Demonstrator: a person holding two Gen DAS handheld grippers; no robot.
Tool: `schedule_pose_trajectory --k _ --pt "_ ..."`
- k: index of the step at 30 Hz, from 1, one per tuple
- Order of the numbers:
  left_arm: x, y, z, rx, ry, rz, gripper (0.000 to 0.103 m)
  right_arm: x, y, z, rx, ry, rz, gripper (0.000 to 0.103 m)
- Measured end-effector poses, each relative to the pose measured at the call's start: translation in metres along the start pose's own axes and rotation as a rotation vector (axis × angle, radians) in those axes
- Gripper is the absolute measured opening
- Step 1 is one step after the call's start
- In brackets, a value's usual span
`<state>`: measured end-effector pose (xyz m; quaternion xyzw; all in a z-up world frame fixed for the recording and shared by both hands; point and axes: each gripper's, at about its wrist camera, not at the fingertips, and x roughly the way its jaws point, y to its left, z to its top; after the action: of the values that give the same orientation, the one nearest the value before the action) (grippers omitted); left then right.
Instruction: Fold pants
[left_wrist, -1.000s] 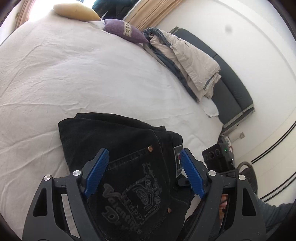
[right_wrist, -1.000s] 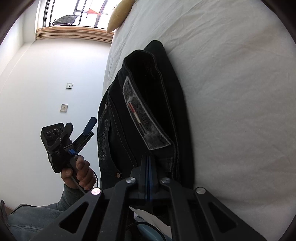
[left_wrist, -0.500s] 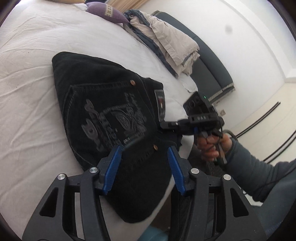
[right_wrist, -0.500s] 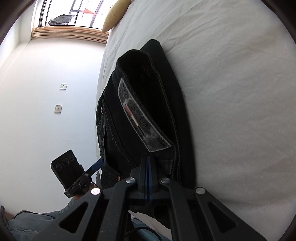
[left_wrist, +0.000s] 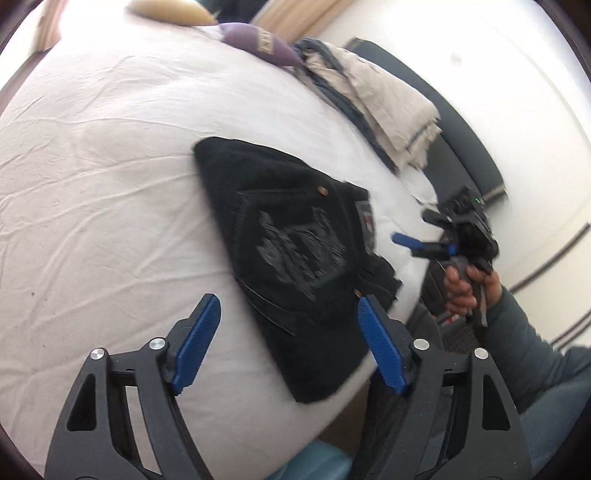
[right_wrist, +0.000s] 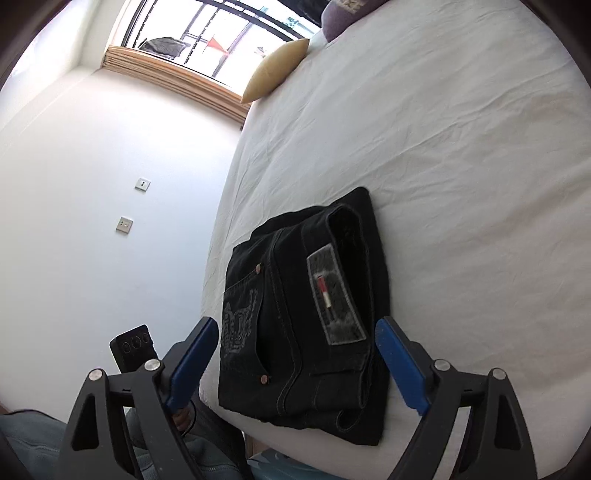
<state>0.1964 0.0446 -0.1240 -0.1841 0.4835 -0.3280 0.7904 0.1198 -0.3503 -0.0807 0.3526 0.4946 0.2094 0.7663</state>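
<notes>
Black denim pants (right_wrist: 303, 314): folded into a compact stack near the white bed (right_wrist: 461, 155) edge, seemingly finished. Left tongs (left_wrist: 288, 343) and right tongs (right_wrist: 295, 358): both opening, nothing between them.

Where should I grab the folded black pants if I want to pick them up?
Probably pinch the thick waistband end of the black pants, coming in from the bed's near edge. The layers stack there and slightly overhang the mattress, so a finger could slip underneath.
</notes>
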Motion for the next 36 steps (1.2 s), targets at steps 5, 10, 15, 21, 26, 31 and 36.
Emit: schedule_pose_trajectory --k 5,10,15,21,26,31,36 --pt "0.040 0.027 0.018 -0.105 0.062 0.008 0.077 0.039 -0.025 0.007 0.036 0.075 -0.024 0.088" --pt "0.064 0.029 0.030 -0.131 0.109 -0.002 0.075 0.054 -0.038 0.014 0.073 0.056 0.072 0.078" --pt "0.084 0.020 0.039 -0.138 0.173 0.022 0.044 0.076 -0.030 0.016 0.025 0.126 0.040 0.054" --pt "0.070 0.007 0.044 -0.114 0.157 0.033 0.023 0.068 -0.017 0.011 -0.018 0.102 0.008 0.028" --pt "0.056 -0.007 0.060 -0.087 0.125 0.029 0.019 0.057 0.010 0.014 -0.087 0.068 -0.019 0.022" --pt "0.023 -0.009 0.101 -0.056 0.052 0.022 0.019 0.052 0.042 0.040 -0.145 0.006 0.021 0.021" --pt "0.004 -0.003 0.165 0.044 -0.011 0.101 0.019 0.073 0.066 0.094 -0.183 -0.026 0.049 0.021"
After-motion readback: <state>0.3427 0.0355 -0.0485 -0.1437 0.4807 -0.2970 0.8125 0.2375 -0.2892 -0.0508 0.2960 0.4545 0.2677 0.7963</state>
